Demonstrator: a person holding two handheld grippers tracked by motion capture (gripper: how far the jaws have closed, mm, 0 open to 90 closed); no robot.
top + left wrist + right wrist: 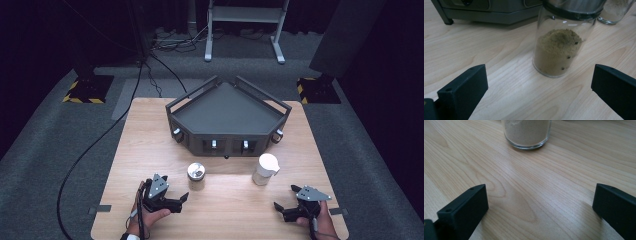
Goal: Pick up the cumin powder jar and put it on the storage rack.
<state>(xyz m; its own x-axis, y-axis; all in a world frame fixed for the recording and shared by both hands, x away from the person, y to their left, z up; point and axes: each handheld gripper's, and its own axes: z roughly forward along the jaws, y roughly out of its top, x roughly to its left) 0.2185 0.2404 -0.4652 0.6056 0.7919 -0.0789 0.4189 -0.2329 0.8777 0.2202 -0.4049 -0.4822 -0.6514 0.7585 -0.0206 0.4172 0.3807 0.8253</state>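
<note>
With both grippers wide apart and empty, the left gripper (181, 199) should go straight ahead to centre its jaws on the brown jar (560, 50) just in front, while the white jar (526, 132) stands ahead of the right gripper (285, 198)

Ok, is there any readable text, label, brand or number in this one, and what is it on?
None can be read.
Clear glass jar of brown powder with a metal lid: no label.
Glass jar of pale powder with a white lid: no label.
Dark grey angled metal tray: no lettering visible.
Yellow-and-black striped stand bases: hazard stripes, no words.
</note>
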